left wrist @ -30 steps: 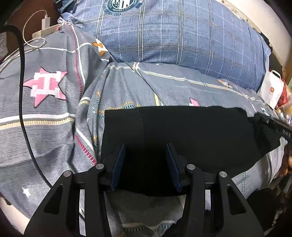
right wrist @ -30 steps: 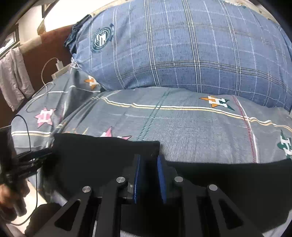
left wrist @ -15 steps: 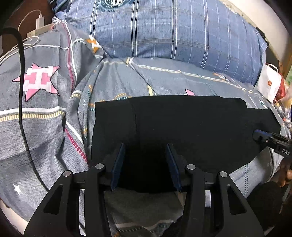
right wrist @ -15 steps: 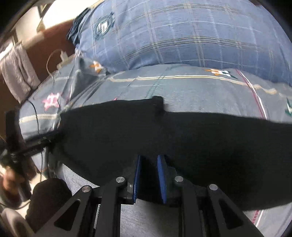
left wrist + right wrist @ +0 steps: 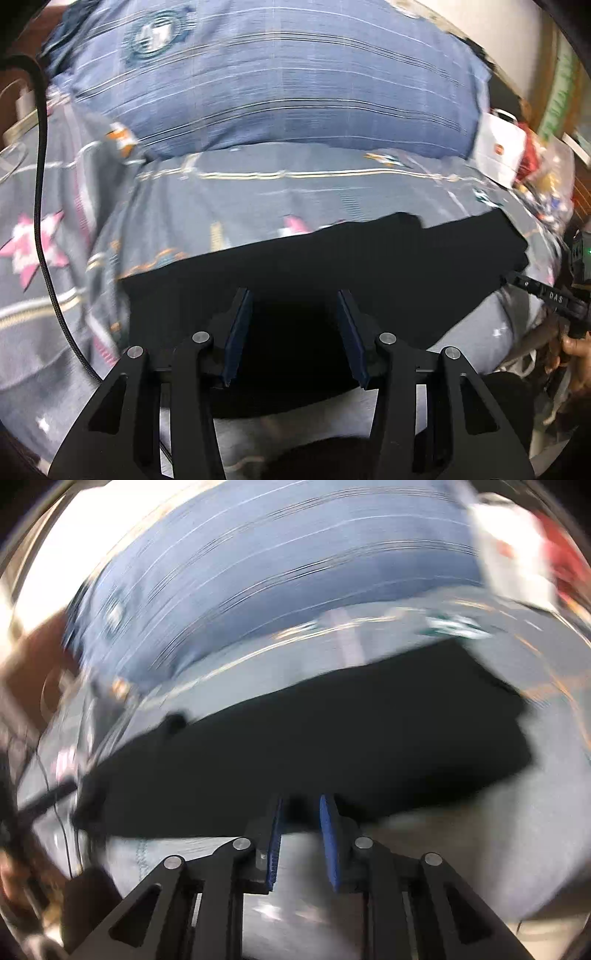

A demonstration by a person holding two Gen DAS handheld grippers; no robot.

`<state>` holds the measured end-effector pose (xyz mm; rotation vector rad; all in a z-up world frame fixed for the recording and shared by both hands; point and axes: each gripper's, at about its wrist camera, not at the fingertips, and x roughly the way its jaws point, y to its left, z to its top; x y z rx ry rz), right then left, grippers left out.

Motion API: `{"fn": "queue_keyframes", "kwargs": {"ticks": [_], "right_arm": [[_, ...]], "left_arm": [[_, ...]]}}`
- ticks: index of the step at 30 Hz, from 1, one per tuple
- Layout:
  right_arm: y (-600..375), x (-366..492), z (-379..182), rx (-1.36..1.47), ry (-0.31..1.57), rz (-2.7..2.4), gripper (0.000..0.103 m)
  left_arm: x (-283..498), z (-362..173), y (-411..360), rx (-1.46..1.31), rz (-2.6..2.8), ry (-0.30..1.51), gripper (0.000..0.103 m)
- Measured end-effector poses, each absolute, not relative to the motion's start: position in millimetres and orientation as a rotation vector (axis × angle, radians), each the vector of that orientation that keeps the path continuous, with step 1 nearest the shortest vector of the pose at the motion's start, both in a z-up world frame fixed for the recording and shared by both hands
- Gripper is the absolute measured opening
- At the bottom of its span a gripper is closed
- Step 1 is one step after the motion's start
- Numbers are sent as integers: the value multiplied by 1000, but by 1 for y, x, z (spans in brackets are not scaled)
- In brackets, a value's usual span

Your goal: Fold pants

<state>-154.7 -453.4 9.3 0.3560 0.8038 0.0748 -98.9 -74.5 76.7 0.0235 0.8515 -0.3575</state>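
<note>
Pants (image 5: 332, 266) of matte black cloth lie spread in a long, flat band across a bed (image 5: 332, 184), their surface so dark that no seam or weave can be made out. In the left wrist view the far edge runs roughly straight with one small step near its right end, and the right end is cut off square. The bed cover is a grey woven fabric printed with pink stars and thin cream and red stripes; it looks soft and slightly rumpled. Behind it bulges a large, rounded blue plaid pillow (image 5: 280, 85) with fine white lines and a round crest near its upper left corner.

The left claw (image 5: 293, 332) has black, angular arms with flat dark-blue pads. Its jaws stand apart, well clear of each other, with the black cloth showing between and beneath them; the pads press on nothing that can be seen. A thin black braided cable (image 5: 44, 221) curves down the left side of that view, and a white paper bag (image 5: 498, 147) sits at the bed's far right corner.

The right claw (image 5: 301, 842) shows ribbed blue pads. Its jaws have just been opening and now leave a narrow gap; the near edge of the pants (image 5: 314, 746) lies right at the tips, while pale grey cover shows through the gap lower down, so it appears released. The right wrist view is heavily smeared with blur, and finer texture there cannot be told.
</note>
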Motion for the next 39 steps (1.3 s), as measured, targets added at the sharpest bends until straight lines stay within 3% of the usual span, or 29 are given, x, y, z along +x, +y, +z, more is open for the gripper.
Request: {"fn": "queue_keyframes", "kwargs": {"ticks": [7,17,18,19,20,25,30,32,35,37,39], "right_arm": [[-527,-178,5,632,726,-35,27],[-548,-150,-2,749,691,-94,30],[-548,-149,-1,745,683,-88,28],[-547,-148,0,723,674,-83,14],[-545,-148,3,690,671,-82,6],[-544,-177,21,637,619,-74,5],[-543,-175,-3,635,691,-93,5],[-548,-181,-5,688,667,-87,8],[-555,-197,-6,730,624,-73,29],[-558,-205,-10,762,604,-64,37],[-558,-210,-18,790,588,-33,37]], "left_arm": [[-77,80,-137,51,-488,881,47],[-72,78,-176,93,-537,899,47],[-72,77,-177,90,-537,904,47],[-71,77,-178,86,-538,910,46],[-70,76,-179,82,-538,916,46],[-69,79,-187,86,-551,908,46],[-64,79,-218,93,-607,912,46],[-61,81,-236,120,-645,908,46],[-54,87,-267,134,-742,896,48],[-46,87,-286,125,-800,907,76],[-33,86,-308,81,-875,922,78]]}}
